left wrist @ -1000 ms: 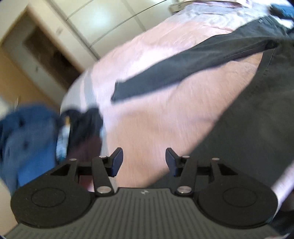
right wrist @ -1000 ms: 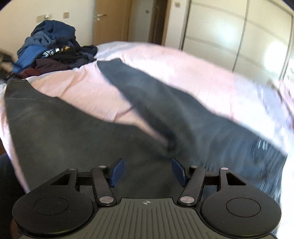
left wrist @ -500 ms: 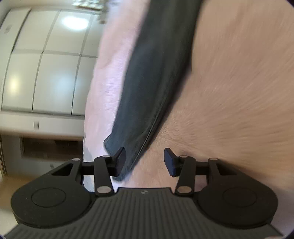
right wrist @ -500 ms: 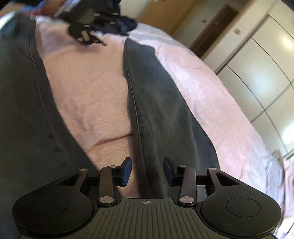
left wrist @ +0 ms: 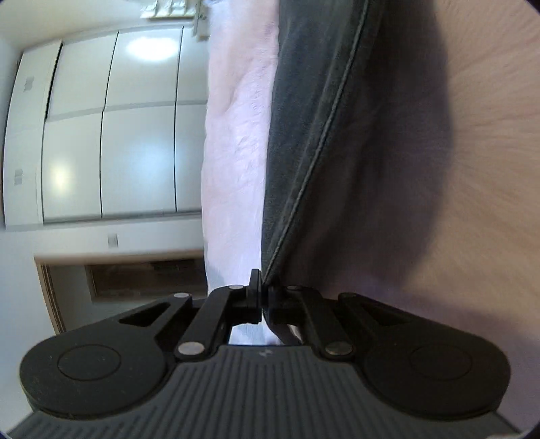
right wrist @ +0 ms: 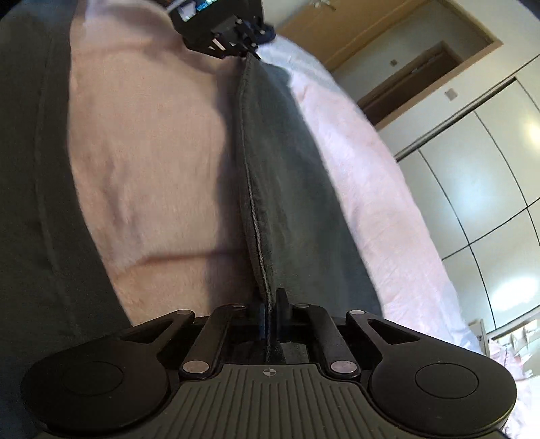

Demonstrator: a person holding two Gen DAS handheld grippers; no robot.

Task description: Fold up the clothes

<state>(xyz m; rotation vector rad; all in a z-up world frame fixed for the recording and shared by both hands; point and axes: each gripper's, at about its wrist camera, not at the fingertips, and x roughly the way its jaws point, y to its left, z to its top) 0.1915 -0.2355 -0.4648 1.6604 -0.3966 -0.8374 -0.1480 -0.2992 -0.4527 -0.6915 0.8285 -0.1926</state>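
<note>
Both claws, left and right, have just closed on the limp, heavy trouser leg's seamed edge, the firmest hold.

Pink bedspread, white wardrobe, perhaps a wooden door.

The dark grey denim trouser leg ran out past the frame's lower edge, its waist unseen. The pink fleecy bedspread smeared into blur. The other handheld black gripper was cropped at the top.
</note>
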